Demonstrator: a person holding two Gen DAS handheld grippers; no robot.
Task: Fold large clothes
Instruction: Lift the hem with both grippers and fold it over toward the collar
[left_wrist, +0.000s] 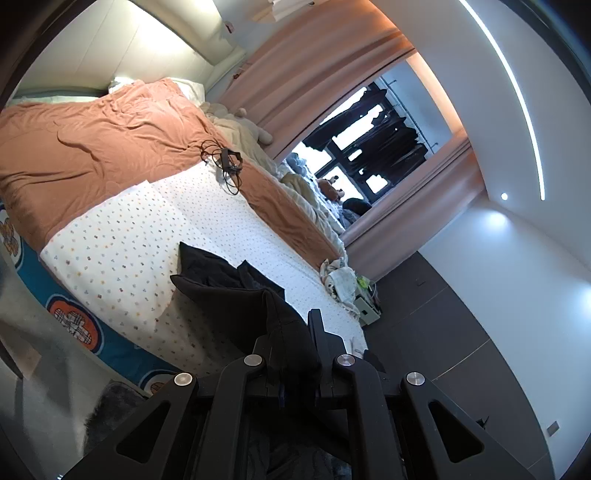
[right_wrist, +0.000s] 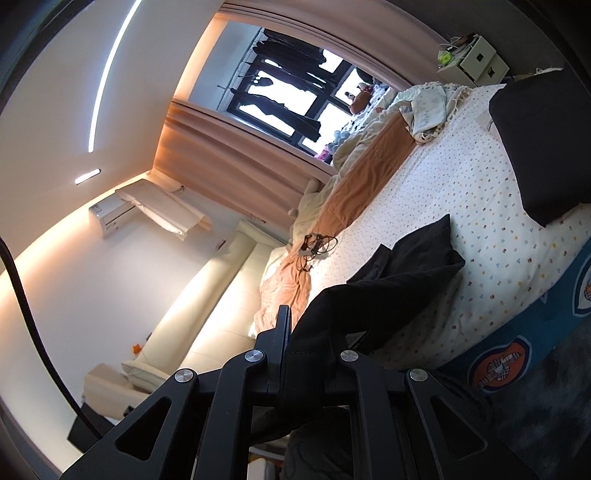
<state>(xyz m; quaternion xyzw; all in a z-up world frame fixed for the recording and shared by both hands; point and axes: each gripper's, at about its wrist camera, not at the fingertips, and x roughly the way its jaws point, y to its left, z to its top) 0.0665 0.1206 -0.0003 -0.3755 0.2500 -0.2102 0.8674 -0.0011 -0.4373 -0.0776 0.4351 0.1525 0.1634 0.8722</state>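
Observation:
A large black garment (left_wrist: 229, 288) hangs from both grippers, its far end trailing on the white dotted sheet (left_wrist: 140, 229) of the bed. My left gripper (left_wrist: 295, 332) is shut on one bunched edge of the garment. In the right wrist view my right gripper (right_wrist: 306, 332) is shut on another edge of the same black garment (right_wrist: 399, 273), which stretches back down onto the dotted sheet (right_wrist: 461, 177). Both views are tilted sideways.
An orange blanket (left_wrist: 92, 140) covers the far half of the bed, with a tangle of dark cables (left_wrist: 225, 162) on it. A folded dark pile (right_wrist: 543, 140) lies on the bed. Light bedding (right_wrist: 428, 103), curtains (left_wrist: 325, 66) and a small white cabinet (right_wrist: 476, 61) are beyond.

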